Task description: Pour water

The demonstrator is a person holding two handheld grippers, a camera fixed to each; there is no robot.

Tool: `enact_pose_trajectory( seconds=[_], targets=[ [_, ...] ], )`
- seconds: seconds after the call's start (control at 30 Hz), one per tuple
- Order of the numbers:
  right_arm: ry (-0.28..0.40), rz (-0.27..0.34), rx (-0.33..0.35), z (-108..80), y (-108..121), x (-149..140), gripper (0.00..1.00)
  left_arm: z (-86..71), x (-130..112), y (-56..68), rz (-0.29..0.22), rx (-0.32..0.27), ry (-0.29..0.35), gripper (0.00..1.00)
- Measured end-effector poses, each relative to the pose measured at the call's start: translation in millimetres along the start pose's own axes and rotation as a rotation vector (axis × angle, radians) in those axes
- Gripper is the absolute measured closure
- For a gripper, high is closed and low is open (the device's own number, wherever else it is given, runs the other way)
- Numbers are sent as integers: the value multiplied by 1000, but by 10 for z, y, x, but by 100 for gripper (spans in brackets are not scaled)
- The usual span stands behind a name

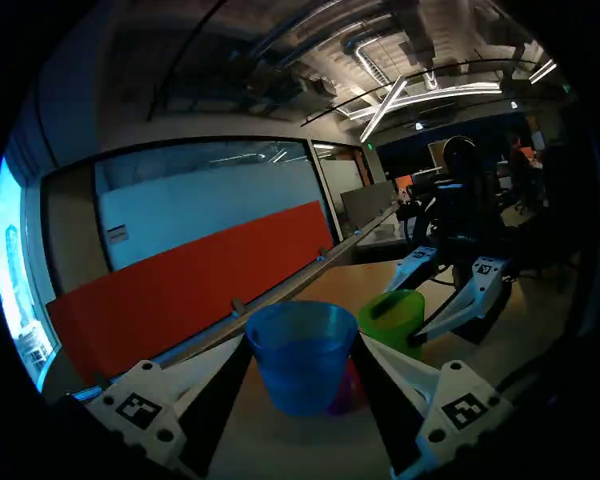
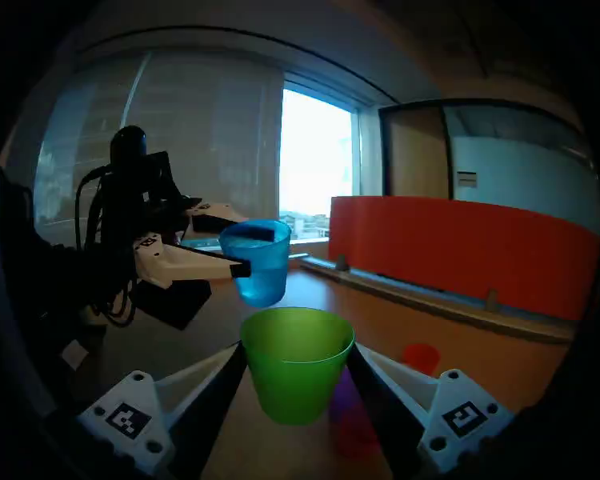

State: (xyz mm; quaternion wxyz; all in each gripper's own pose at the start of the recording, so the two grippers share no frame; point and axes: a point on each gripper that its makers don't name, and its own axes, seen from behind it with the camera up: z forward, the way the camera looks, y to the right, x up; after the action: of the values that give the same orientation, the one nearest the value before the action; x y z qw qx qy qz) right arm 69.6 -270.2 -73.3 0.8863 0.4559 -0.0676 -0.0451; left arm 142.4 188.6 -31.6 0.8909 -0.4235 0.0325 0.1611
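My left gripper (image 1: 304, 352) clamps the blue cup (image 1: 302, 364), seemingly water-filled, near the green cup (image 2: 297, 368) my right gripper (image 2: 298, 352) grips; next, tilt over it

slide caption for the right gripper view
Right hand-held gripper holds a green cup; left hand-held gripper holds a blue cup beyond it.

An orange partition (image 2: 460, 240) edges the wooden table (image 2: 388, 316) beside a bright window (image 2: 316, 152).

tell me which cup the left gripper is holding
The blue cup, clamped in the left gripper. The green cup sits in the right gripper, and the small red cup stands loose on the table.
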Motion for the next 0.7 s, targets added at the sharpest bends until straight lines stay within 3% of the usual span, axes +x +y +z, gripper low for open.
enact_pose_trajectory(
  seconds=[0.3, 0.7],
  targets=[
    [-9, 9, 29, 50, -119, -83, 9, 31, 123, 59, 116, 2, -5, 15],
    [-13, 13, 58, 86, -233, -134, 9, 63, 252, 93, 208, 14, 1, 15]
  ],
)
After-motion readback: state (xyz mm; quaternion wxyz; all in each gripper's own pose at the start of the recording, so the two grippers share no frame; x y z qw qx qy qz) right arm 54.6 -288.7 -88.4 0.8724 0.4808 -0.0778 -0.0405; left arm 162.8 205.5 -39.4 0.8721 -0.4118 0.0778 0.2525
